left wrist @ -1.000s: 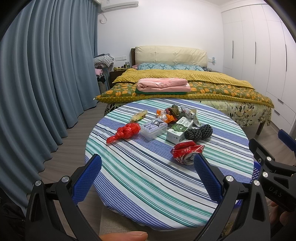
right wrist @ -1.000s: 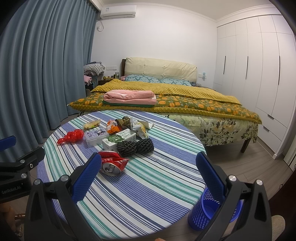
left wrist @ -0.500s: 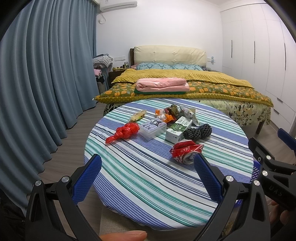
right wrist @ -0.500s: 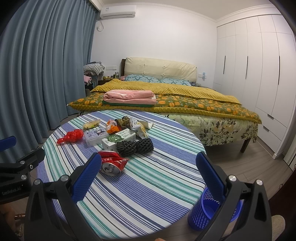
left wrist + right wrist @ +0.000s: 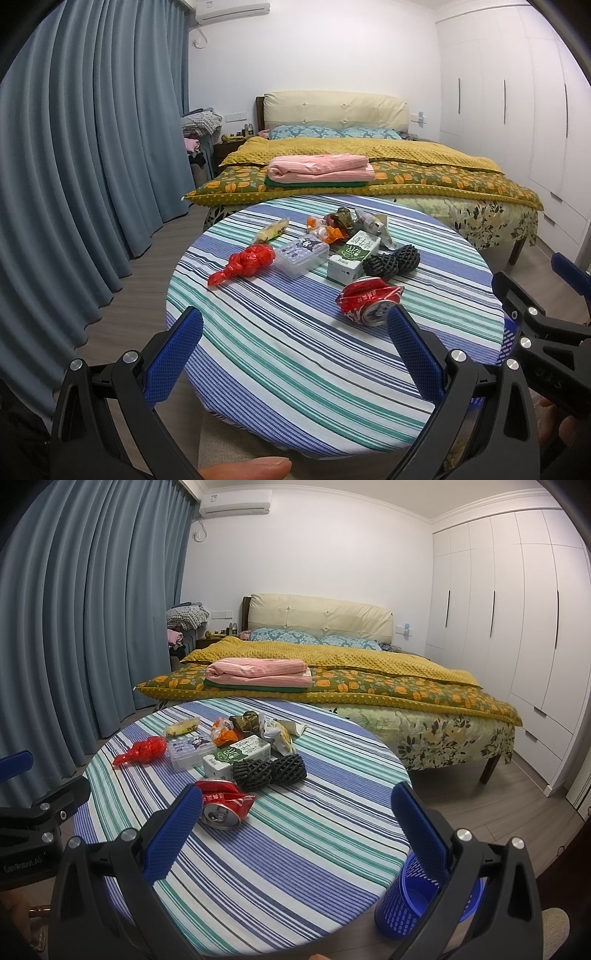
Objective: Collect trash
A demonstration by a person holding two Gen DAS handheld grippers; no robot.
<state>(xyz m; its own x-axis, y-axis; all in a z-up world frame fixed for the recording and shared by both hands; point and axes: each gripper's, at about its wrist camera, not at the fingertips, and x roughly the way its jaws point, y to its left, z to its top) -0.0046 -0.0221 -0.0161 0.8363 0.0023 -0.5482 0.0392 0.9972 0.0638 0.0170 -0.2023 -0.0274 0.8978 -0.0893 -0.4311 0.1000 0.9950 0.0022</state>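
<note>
Trash lies on a round striped table [image 5: 288, 369] [image 5: 295, 856]: a crushed red can [image 5: 369, 301] [image 5: 223, 805], a black foam net [image 5: 391, 258] [image 5: 269, 770], a green-white carton [image 5: 352, 253] [image 5: 236, 757], a clear plastic box [image 5: 303, 253] [image 5: 190, 751], a red bag [image 5: 247, 262] [image 5: 142, 751], a yellow wrapper [image 5: 273, 229] [image 5: 183, 726] and several wrappers [image 5: 343, 223] [image 5: 258, 725] behind. My left gripper [image 5: 293, 352] is open and empty over the near table edge. My right gripper [image 5: 295, 836] is open and empty, its left finger next to the can.
A blue mesh bin [image 5: 413, 897] stands on the floor at the table's right side. A bed [image 5: 369, 173] with folded pink bedding is behind the table. Blue curtains [image 5: 74, 166] hang at the left, white wardrobes [image 5: 517, 627] at the right.
Both grippers have drifted only slightly; the view has shifted a little. Nothing was taken hold of.
</note>
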